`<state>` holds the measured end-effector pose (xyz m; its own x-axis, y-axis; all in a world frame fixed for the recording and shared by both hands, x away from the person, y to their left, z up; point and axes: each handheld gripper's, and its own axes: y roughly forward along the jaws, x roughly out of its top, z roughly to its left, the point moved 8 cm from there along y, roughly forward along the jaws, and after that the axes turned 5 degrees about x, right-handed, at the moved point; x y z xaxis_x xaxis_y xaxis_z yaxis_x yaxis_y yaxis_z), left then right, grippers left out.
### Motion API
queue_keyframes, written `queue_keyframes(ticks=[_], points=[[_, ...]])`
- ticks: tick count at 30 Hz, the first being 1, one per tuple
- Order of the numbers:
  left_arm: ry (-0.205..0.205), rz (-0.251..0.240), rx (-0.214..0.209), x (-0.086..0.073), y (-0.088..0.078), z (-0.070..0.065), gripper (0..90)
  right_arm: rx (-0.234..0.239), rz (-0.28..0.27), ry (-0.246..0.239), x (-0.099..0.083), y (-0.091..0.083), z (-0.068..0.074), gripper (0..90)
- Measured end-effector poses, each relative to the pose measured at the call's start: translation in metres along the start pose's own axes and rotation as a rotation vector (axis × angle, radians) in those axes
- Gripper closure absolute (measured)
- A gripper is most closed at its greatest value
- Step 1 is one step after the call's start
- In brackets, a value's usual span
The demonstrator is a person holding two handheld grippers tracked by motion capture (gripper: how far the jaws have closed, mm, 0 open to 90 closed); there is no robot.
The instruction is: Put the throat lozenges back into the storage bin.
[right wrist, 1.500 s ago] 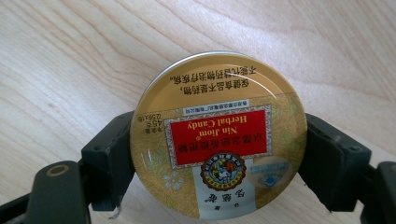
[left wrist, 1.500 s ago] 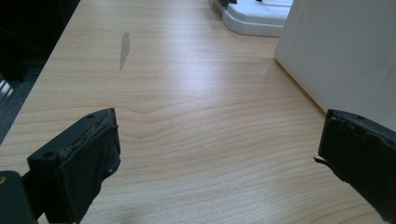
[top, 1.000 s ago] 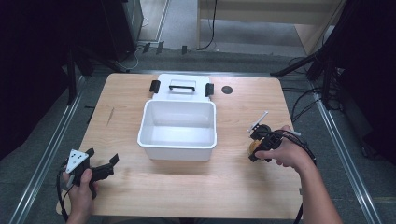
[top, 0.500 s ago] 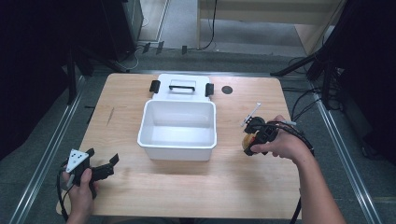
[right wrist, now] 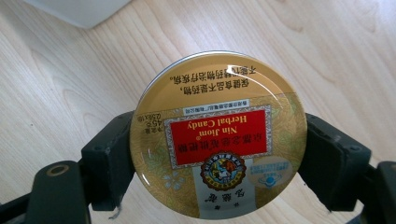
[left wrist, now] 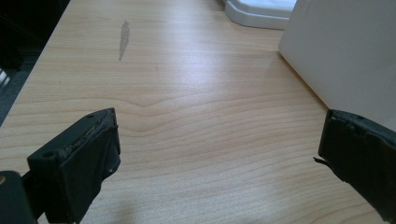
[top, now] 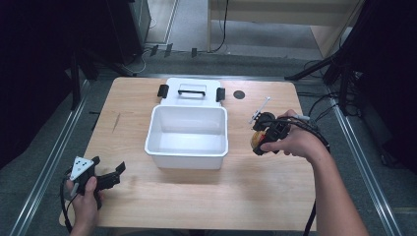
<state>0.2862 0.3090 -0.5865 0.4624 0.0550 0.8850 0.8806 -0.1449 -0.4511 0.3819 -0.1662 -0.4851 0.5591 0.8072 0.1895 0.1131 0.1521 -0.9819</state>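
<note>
right gripper (right wrist: 218,158) jaws clamped on the candy tin (right wrist: 218,135), carrying it; next, over the white bin (top: 187,135). left gripper (left wrist: 219,163) jaws apart.

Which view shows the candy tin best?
The right gripper view: the tin is close, label readable, clamped between the right gripper pads. The high view shows a small gold speck in that gripper, above the table.

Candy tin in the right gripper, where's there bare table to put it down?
Bare wood lies right of the white bin under the right gripper holding the candy tin, along the near edge between both hands, and left of the bin above the open left gripper. The lid crowds the far edge behind the bin.
</note>
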Motion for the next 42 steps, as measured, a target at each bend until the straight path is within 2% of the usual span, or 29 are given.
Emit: queue_keyframes(ticks=[7,14,26,42], points=[[0.002,0.003,0.001,0.0,0.001,0.0,0.0,-0.012,0.003,-0.023,0.012,-0.008,0.001,20.5],[-0.003,0.005,-0.012,0.0,0.001,0.0,0.0,-0.019,0.002,-0.067,0.031,-0.017,0.006,20.5],[0.002,0.005,-0.023,0.0,0.001,-0.001,0.0,-0.032,0.007,-0.1,0.052,-0.03,0.013,20.5],[0.002,0.007,-0.031,0.0,0.001,-0.001,0.0,-0.036,0.005,-0.16,0.082,-0.037,0.024,20.5]])
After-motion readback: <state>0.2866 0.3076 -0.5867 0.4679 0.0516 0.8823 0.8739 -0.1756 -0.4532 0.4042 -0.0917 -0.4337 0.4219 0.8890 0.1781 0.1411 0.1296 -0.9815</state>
